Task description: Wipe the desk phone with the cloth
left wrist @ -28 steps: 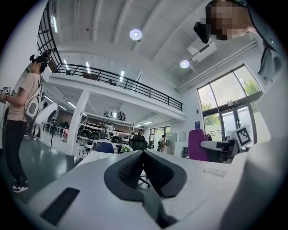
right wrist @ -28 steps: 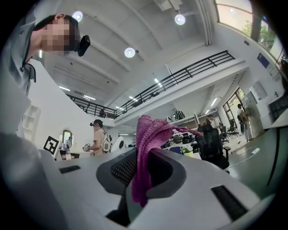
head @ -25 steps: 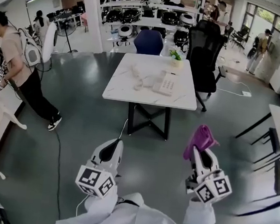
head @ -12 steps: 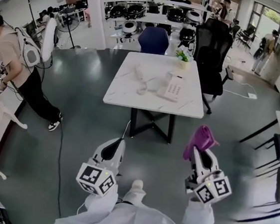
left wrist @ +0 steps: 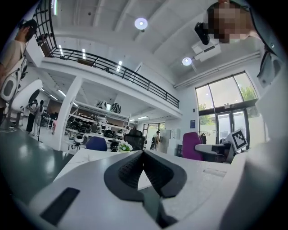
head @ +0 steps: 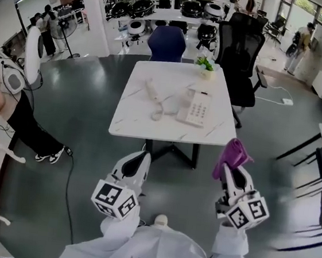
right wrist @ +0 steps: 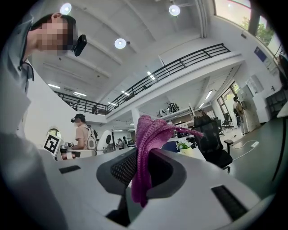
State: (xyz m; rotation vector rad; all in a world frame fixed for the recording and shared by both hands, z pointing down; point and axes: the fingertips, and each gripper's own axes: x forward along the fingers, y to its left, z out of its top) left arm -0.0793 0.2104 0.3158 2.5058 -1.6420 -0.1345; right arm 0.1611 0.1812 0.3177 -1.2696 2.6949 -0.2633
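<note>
Surface (head: pixel 133 122) closer now, still approaching.
Right hand-held gripper (head: pixel 233 167) pinches the cloth (head: pixel 232 153), left hand-held gripper (head: pixel 141 159) closed empty; next, reach the phone (head: pixel 194 108).

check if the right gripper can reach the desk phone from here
Probably not yet: the right gripper, shut on the cloth, hangs over the floor short of the table, where the desk phone lies. Nothing blocks the way.

No text legible (markers only).
</note>
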